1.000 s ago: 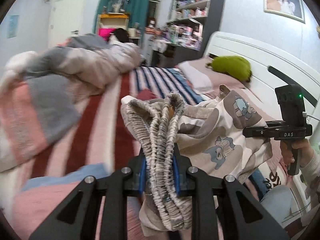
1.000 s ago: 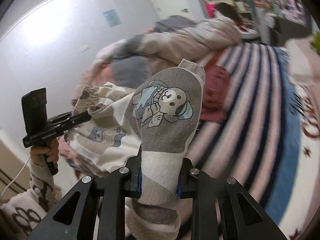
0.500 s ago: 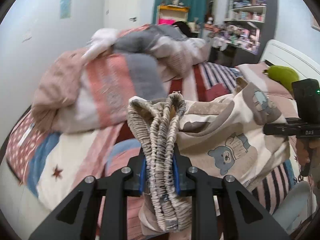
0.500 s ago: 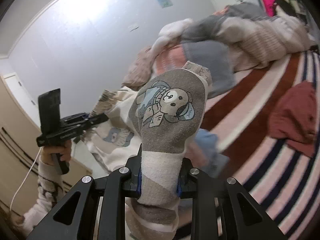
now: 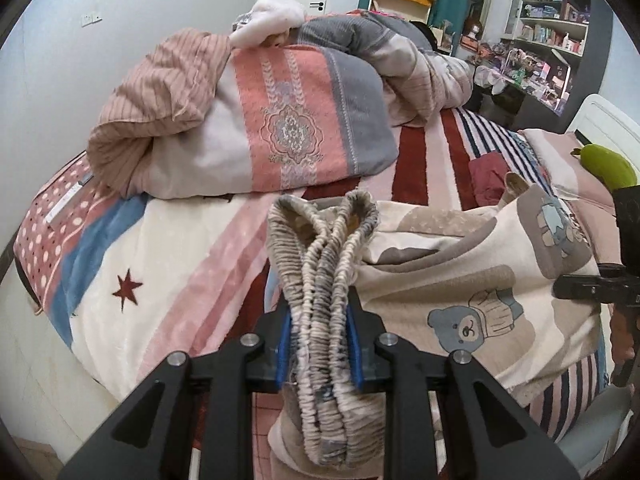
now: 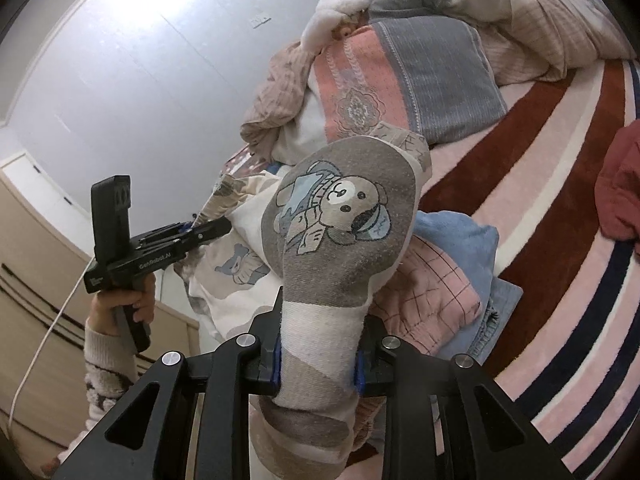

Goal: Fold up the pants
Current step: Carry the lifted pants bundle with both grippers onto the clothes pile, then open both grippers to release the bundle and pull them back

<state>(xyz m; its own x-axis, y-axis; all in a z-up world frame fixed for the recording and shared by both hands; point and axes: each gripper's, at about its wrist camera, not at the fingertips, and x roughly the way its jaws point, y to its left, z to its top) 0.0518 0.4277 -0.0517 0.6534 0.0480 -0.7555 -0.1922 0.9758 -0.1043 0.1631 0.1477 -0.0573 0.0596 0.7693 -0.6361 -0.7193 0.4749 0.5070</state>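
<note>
Holding a pair of bear-print pants (image 5: 472,280) stretched between two tools above the near edge of a bed (image 5: 168,264), a person prepares a fold. At one end the left hand-held gripper (image 5: 320,340) is clamped on the bunched elastic waistband (image 5: 324,264); at the other the right hand-held gripper (image 6: 318,354) pinches the leg end with the grey bear patch (image 6: 340,224), though its jaws are starting to ease apart with the cloth still between the pads. The pants look light, soft and limp, likely to sag and slide if let go unevenly; the thick gathered waistband and the doubled cuff offer the surest grip. Open room lies on the cream and pink striped bedspread by the near corner, around the red star (image 5: 127,289). A heaped quilt (image 5: 280,120) crowds the bed's far side, a small stack of folded clothes (image 6: 448,280) sits just under the right-hand end, and a dark red garment (image 6: 624,184) lies farther across the stripes
</note>
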